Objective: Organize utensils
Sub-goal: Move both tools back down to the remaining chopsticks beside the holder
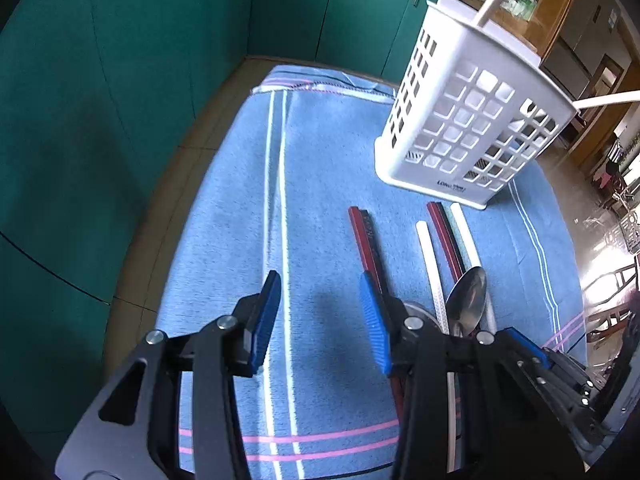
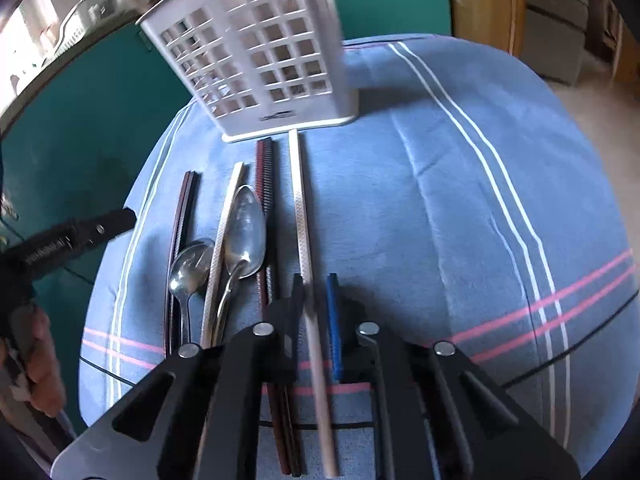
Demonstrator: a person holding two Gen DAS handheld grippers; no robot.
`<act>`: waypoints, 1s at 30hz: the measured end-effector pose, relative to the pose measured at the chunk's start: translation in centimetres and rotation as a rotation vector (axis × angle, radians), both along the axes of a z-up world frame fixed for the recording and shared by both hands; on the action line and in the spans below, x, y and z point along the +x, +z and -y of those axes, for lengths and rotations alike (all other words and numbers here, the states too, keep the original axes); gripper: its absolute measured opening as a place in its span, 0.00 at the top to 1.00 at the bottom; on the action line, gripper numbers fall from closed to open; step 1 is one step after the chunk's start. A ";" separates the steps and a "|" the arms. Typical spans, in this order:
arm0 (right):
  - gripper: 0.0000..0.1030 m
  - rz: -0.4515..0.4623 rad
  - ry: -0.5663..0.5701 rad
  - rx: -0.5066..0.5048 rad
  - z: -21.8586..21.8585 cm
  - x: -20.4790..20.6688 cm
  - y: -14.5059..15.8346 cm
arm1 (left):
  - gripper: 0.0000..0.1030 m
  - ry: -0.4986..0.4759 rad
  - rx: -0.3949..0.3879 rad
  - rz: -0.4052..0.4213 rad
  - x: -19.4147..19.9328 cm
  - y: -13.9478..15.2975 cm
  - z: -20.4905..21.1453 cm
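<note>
while the left gripper (image 1: 320, 320) gapes empty, the right gripper (image 2: 316, 312) seemingly pinches a white chopstick (image 2: 300, 200).

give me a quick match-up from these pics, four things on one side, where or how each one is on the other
Things:
1. white utensil caddy
2. white chopstick
3. left hand-held gripper
4. large spoon

States:
A. between the right hand-held gripper's nearly shut pads
B. open over bare towel
C. upright at the towel's far end
D. lying bowl up among the chopsticks

Pairs: 1-C, 2-A, 3-B, 4-D
</note>
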State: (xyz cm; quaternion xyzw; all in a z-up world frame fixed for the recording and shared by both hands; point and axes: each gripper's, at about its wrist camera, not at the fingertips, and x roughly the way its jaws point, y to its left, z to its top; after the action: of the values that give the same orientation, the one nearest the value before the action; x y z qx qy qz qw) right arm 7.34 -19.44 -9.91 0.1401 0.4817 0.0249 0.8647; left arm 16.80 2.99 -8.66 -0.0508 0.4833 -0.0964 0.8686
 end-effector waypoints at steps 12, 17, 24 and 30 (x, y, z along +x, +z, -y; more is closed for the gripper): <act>0.91 0.011 -0.175 0.032 2.2 -2.9 0.8 | 0.65 -0.058 0.053 -0.037 1.7 -2.0 3.0; 0.90 0.008 -0.180 0.007 2.5 -2.3 0.7 | 0.63 -0.054 0.064 -0.031 1.9 -2.0 3.0; 0.84 0.002 -0.176 -0.010 2.9 -2.0 0.2 | 0.63 -0.066 0.074 -0.029 2.4 -2.0 3.9; 0.82 0.005 -0.177 -0.014 3.0 -2.2 0.2 | 0.63 -0.063 0.055 -0.034 3.0 -2.1 3.6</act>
State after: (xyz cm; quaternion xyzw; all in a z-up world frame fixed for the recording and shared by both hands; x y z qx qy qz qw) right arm 5.18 -22.46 -9.72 0.1758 0.4654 -0.0546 0.8658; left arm 19.81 -0.64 -10.72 -0.0133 0.5020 -0.1093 0.8578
